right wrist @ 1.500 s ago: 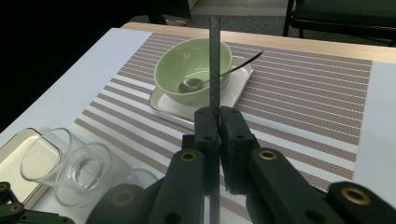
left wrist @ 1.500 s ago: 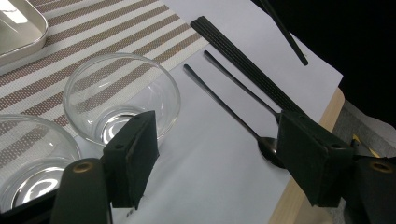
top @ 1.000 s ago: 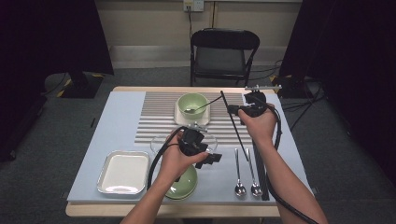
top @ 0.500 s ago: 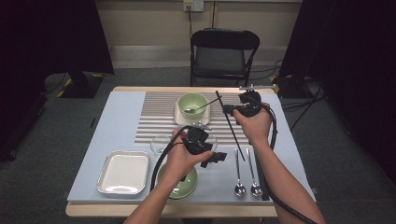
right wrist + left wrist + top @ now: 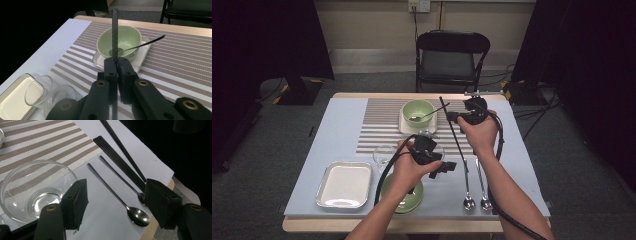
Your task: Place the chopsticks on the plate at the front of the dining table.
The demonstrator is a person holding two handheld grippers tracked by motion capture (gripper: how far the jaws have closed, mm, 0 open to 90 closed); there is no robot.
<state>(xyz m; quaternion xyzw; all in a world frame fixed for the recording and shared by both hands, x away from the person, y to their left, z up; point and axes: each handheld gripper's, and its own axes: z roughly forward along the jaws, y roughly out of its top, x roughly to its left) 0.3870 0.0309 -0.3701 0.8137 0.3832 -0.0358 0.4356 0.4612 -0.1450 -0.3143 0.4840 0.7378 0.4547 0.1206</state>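
Observation:
My right gripper (image 5: 453, 117) (image 5: 116, 60) is shut on a long black chopstick (image 5: 455, 134) (image 5: 114, 30), holding it above the striped mat right of a green bowl (image 5: 418, 111) (image 5: 122, 37). A spoon (image 5: 428, 115) (image 5: 142, 45) rests in that bowl, which sits on a white square plate (image 5: 404, 128) (image 5: 98, 61). My left gripper (image 5: 447, 166) (image 5: 116, 187) is open, hovering above the table with nothing between its fingers. Ahead of it lie two spoons (image 5: 467, 186) (image 5: 112, 191) and a pair of black chopsticks (image 5: 120, 161).
A clear glass bowl (image 5: 30, 185) (image 5: 384, 152) sits left of the left gripper, with a second glass (image 5: 62, 97) beside it. A second green bowl (image 5: 404, 199) lies under the left hand. A metal tray (image 5: 344, 184) (image 5: 12, 100) is front left. A black chair (image 5: 452, 55) stands behind the table.
The right gripper has drifted slightly left with the chopstick in it. The left gripper has edged a little to the right, still open.

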